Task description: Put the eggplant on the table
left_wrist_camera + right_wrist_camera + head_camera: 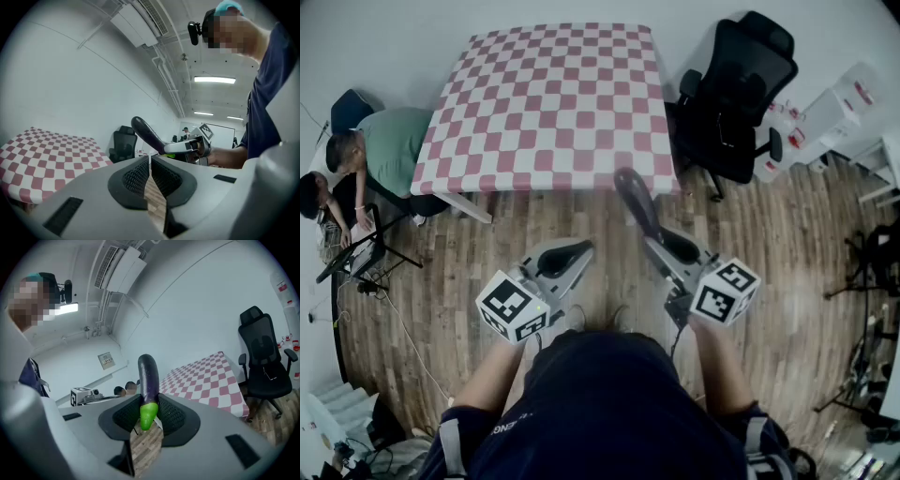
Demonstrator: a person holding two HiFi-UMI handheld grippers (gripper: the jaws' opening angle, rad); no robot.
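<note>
Before the table [548, 103] with its red-and-white checked cloth, the person stands on the wooden floor [778, 234] and holds both grippers out in front of the torso, forearms bent forward and both tools aimed at the table and tipped a little below level. The right gripper [656, 242] reaches further ahead than the left, its marker cube [727, 291] close by the hand. Its jaws are clamped on the eggplant [635, 199]. In the right gripper view the two black ribbed pads [171, 416] press on either side of the fruit near its green stem end [149, 414], which pokes back between them, while the dark purple body rises forward and upward out of the grip. From the head view the eggplant is in the air above the floor, not on the table; its rounded tip just overlaps the near edge of the cloth in the picture. The left gripper [579, 249] is held lower left of it, apart from the eggplant, with its own marker cube [511, 307] near the hand. Its jaws are pressed together with nothing between them; only floor shows through the narrow slit below the pads in the left gripper view. A black office chair [736, 89] stands just beside the table's right side, and two people [380, 150] sit bent over at its left corner.
</note>
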